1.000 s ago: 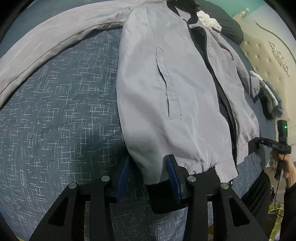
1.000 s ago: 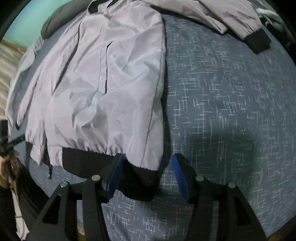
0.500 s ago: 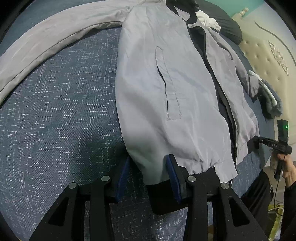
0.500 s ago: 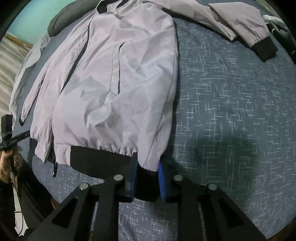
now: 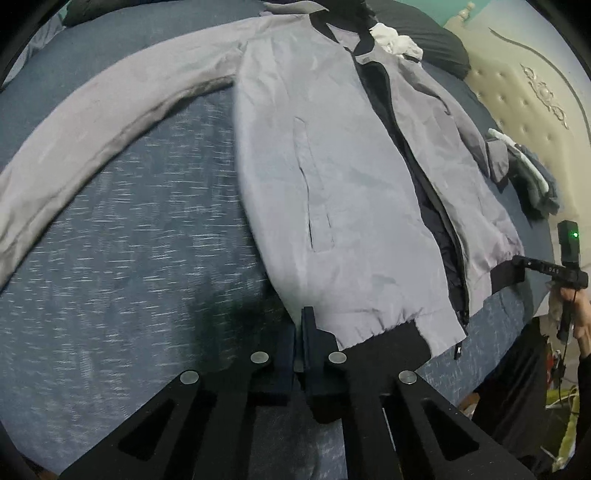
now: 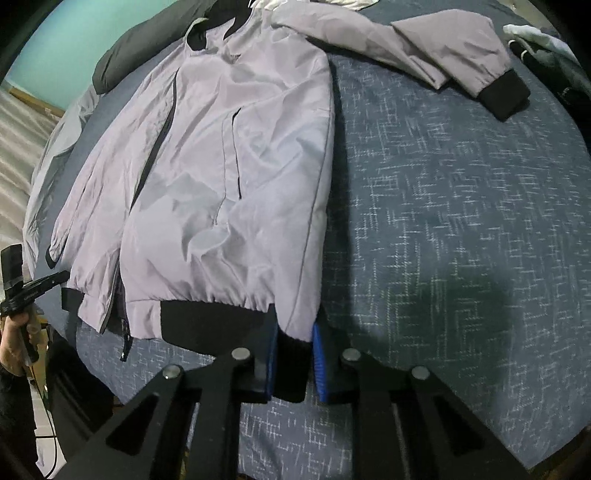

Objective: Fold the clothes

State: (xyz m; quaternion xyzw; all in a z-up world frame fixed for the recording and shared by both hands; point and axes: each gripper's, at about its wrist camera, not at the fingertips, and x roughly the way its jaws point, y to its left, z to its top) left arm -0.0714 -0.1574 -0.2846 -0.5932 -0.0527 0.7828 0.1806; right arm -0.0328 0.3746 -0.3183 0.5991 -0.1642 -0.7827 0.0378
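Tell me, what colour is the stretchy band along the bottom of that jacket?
Black, against the light grey jacket. The hem band shows best in the right wrist view.

One light-grey zip-up jacket with black ribbed hem (image 5: pixel 343 192) (image 6: pixel 229 177), one dark pillow (image 5: pixel 417 33) and two black two-finger grippers (image 5: pixel 298 345) (image 6: pixel 293 360) are visible on the blue patterned bedspread (image 5: pixel 129 240) (image 6: pixel 461 221).

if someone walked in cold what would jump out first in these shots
A grey jacket with black hem and cuffs lies front up, spread across the blue patterned bedspread. The right gripper pinches one black hem corner, and the left gripper is closed at the opposite bottom corner.
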